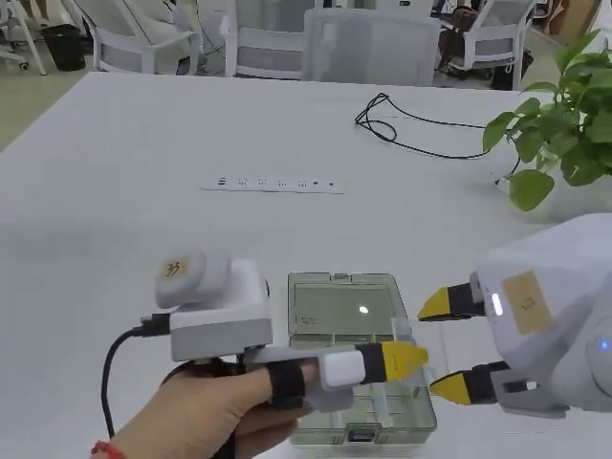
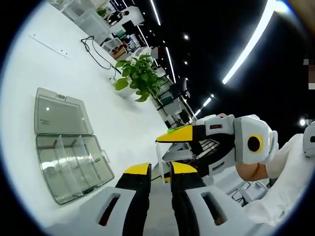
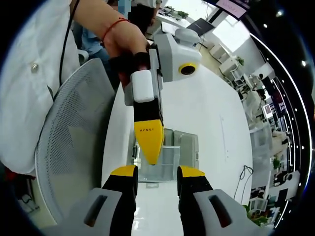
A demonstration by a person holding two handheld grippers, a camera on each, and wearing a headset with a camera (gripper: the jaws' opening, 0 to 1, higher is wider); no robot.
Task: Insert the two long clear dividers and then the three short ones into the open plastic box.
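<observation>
The open clear plastic box (image 1: 411, 406) lies at the table's near edge, its lid (image 1: 339, 306) flat behind it. In the left gripper view the box (image 2: 71, 167) shows clear dividers standing inside. My left gripper (image 1: 406, 359), held in a hand, hovers over the box, shut on a small clear divider (image 1: 428, 337) that sticks out past its yellow tips. That divider (image 2: 165, 155) rises from between the left gripper (image 2: 160, 169) jaws. My right gripper (image 1: 449, 344) faces it from the right, open, one finger on each side of the divider. The right gripper (image 3: 157, 172) sees the left gripper's tip (image 3: 149, 142) just ahead.
A white power strip (image 1: 273, 184) lies mid-table. A black cable (image 1: 402, 124) loops at the back right beside a potted plant (image 1: 559, 124). Chairs line the far edge. A grey mesh chair (image 3: 74, 137) stands by the person.
</observation>
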